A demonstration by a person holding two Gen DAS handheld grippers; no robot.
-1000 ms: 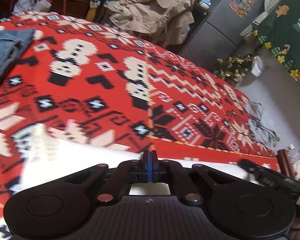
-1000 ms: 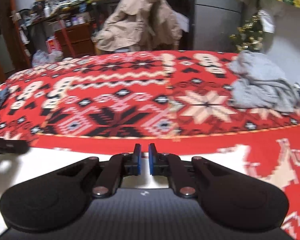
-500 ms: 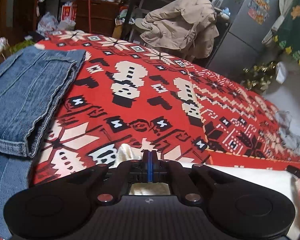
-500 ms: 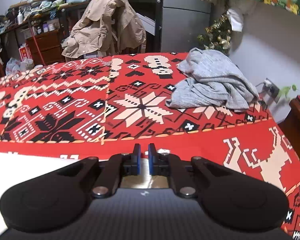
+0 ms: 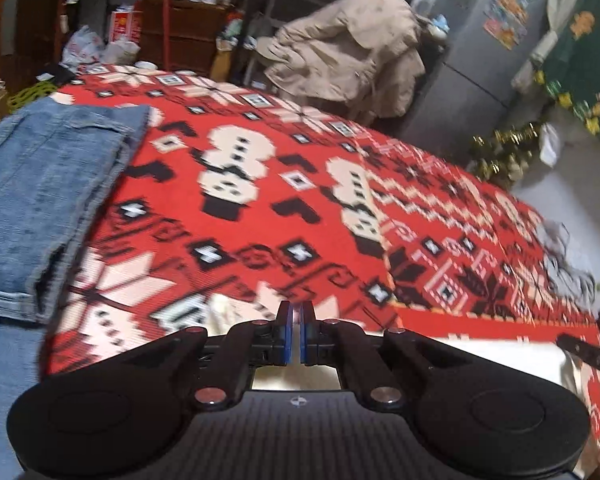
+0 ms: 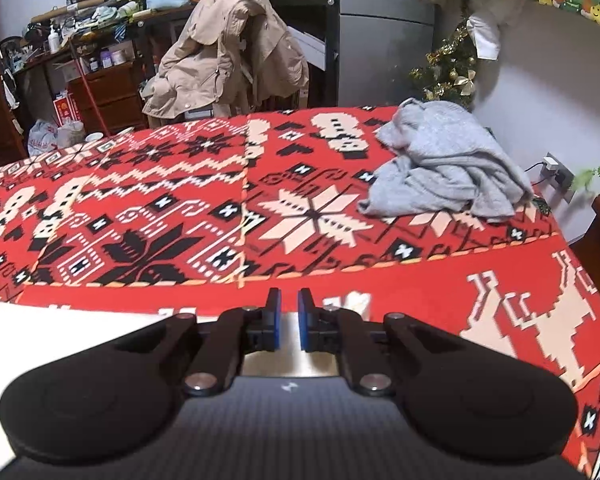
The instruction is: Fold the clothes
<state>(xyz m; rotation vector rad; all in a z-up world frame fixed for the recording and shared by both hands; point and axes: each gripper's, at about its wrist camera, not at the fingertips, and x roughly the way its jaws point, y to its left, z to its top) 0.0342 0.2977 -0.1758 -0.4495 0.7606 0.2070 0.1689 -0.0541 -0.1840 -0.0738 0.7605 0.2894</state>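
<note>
A red patterned blanket (image 6: 148, 216) covers the bed. Beyond its far edge stands a grey fridge (image 6: 384, 36). A small tinsel tree (image 6: 448, 68) stands just right of the fridge.

The room is lit by soft indoor light, a bit dim at the back. The left wrist view is smeared with blur, mostly on the red blanket (image 5: 300, 208) and the right edge. The right wrist view is sharper. A white cloth (image 6: 60, 332) glares so bright its folds vanish. Both pictures bend round at the edges, with dark corners.
</note>
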